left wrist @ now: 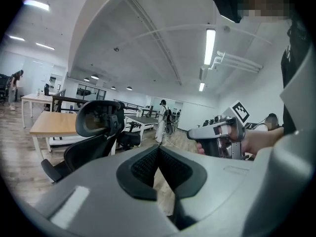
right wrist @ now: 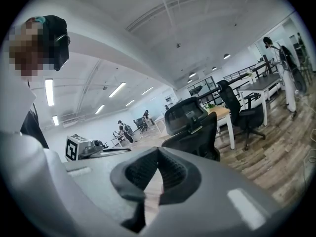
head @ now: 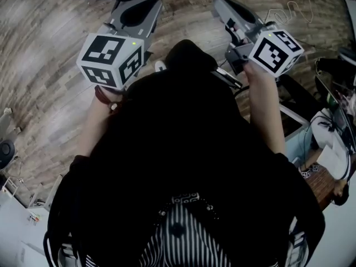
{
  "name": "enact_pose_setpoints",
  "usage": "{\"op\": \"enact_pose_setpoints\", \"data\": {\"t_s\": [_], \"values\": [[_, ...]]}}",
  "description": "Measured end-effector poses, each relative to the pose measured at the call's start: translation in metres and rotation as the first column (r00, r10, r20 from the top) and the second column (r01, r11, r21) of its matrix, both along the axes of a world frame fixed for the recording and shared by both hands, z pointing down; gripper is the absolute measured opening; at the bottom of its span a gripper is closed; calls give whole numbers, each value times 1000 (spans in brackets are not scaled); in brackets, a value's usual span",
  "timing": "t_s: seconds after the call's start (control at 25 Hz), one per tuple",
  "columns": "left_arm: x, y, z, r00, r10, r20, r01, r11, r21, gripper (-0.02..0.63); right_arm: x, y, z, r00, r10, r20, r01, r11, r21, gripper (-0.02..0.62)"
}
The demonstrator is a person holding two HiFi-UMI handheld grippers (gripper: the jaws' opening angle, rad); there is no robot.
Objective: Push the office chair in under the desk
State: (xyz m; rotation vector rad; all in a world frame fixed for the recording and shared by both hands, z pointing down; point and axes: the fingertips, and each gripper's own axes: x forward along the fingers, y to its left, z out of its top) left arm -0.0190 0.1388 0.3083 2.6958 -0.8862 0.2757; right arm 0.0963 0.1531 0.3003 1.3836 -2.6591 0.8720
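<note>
**Both grippers and the target chair, near to far.** Nearest to you, the left gripper has its 2 black ribbed pads pressed together with nothing between them; only floor shows below the seam. The right gripper is likewise closed and empty.

In the head view you hold the 2 grippers side by side and well apart over the wood-plank floor. Their noses angle slightly toward each other, and each has its marker cube toward your body. Both are well short of the chair.

Ahead, between their 2 lines of sight, stands the black mesh office chair, its headrest and back turned toward you. It lies left of the jaws in the left gripper view and right of them in the right gripper view. Just behind it is the desk, with a pale wooden top and white legs; the chair stands in front of the desk, not under it.

Farther off are more desks, a 2nd black chair, a standing person in white and ceiling strip lights.
</note>
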Motion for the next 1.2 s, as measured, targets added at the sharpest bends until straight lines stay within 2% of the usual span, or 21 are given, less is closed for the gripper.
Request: {"op": "enact_pose_setpoints", "data": {"t_s": [0.24,0.84,1.2], "values": [[-19,-15,7,1000,-21,10,21,1000,-16,3,-20,-20,6,1000,-22,18,22,1000,-22,0],[-30,-100,11,995,-98,35,98,995,-11,3,-26,-122,13,996,-77,36,78,997,-19,0],[-34,-198,10,982,-184,40,185,982,-22,3,-27,-222,-1,986,-165,20,165,986,-1,0]]}}
